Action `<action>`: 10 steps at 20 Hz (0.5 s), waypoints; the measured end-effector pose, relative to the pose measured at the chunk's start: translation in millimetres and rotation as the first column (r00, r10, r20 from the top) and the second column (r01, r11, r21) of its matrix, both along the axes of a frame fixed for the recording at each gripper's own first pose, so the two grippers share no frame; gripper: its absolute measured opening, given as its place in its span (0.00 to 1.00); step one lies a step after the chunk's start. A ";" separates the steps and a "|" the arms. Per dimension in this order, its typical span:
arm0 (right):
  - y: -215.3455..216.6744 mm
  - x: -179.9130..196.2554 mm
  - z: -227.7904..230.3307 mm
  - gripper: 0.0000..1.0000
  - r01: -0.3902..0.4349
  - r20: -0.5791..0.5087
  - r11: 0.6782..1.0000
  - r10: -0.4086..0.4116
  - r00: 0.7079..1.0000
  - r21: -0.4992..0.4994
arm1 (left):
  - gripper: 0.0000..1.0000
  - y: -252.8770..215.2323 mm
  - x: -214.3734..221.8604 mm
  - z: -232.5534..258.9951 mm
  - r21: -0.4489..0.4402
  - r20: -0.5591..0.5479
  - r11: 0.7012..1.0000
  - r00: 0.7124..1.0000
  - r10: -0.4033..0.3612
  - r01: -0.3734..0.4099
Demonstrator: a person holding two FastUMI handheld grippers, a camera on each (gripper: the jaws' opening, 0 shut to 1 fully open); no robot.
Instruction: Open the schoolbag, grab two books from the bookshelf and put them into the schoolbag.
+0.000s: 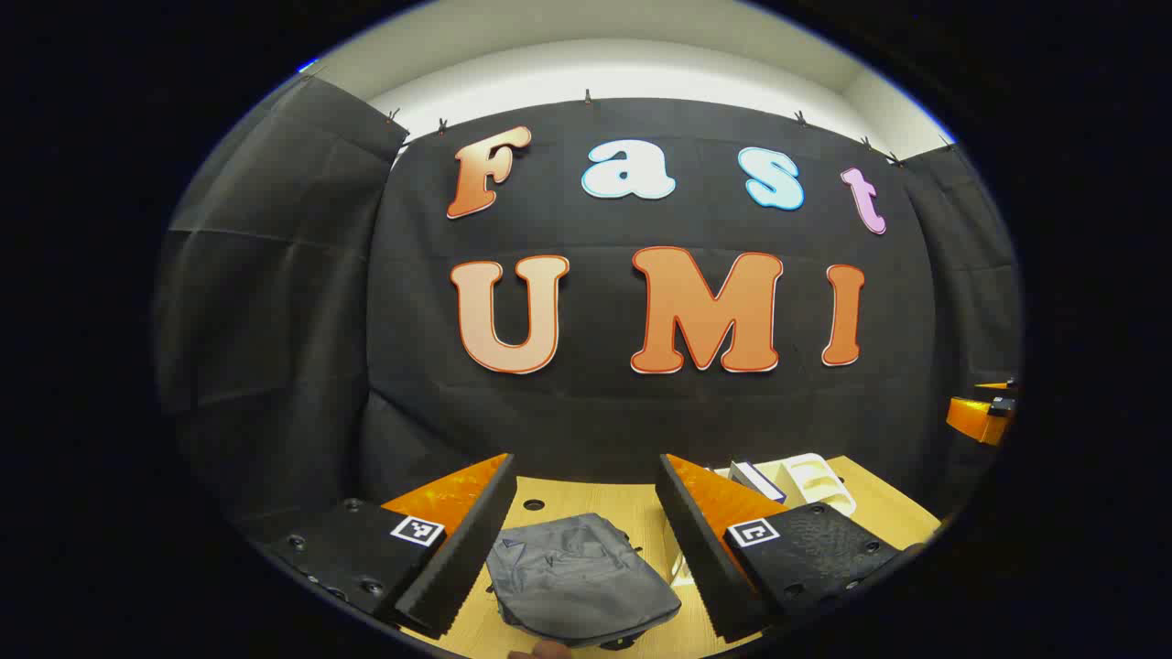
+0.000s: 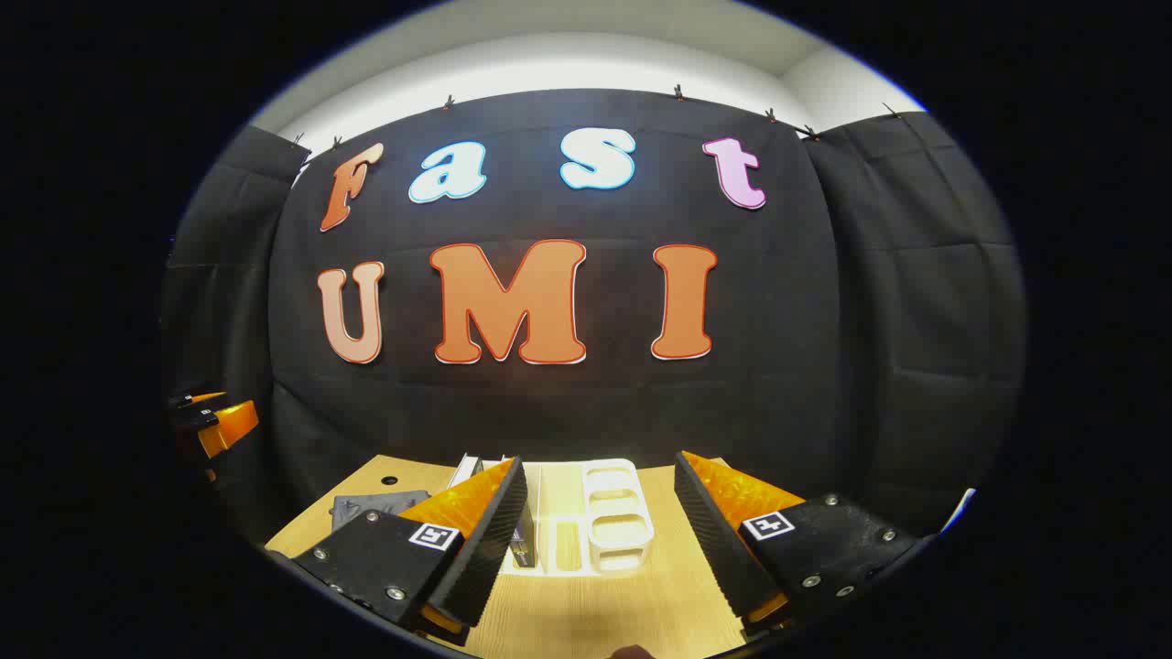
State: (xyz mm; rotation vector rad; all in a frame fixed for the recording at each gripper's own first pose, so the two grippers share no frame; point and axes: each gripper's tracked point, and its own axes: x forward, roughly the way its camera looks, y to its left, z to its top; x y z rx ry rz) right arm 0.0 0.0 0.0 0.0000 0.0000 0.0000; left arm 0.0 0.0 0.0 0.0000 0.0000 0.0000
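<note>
In the left gripper view, the left gripper [image 1: 586,540] is held above the near edge of a wooden table [image 1: 595,499], its two fingers spread wide with nothing between them. Framed in that gap, one grey schoolbag [image 1: 577,577] lies flat on the table, its flap closed as far as can be seen. Beyond the bag to the right stands one white bookshelf [image 1: 810,480] with a book [image 1: 755,478] leaning in it. The other gripper [image 1: 980,416] shows at the far right edge, well apart.

In the right gripper view, the right gripper [image 2: 600,540] is also held over the table [image 2: 595,613], its jaws wide apart and holding nothing. Past its fingers sits the bookshelf [image 2: 609,517], its right-hand slots bare. Books [image 2: 522,540] stand at its left side, partly hidden by the left finger; their number cannot be told. The schoolbag [image 2: 375,505] lies left of the shelf, just beside it. Farthest left, the other gripper [image 2: 215,421] appears at the edge.
</note>
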 end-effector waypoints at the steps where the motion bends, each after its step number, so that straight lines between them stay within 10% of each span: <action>1: -2.2 4.3 1.8 0.97 -0.014 0.000 1.000 0.014 1.000 -0.002 | 0.96 -1.9 -0.6 0.3 -0.009 0.003 1.000 1.000 0.014 -0.014; 10: -15.3 25.3 -7.8 0.97 -0.121 -0.023 0.992 0.120 0.993 -0.026 | 0.96 -23.6 -14.9 -6.8 -0.039 -0.015 0.993 0.993 0.115 -0.116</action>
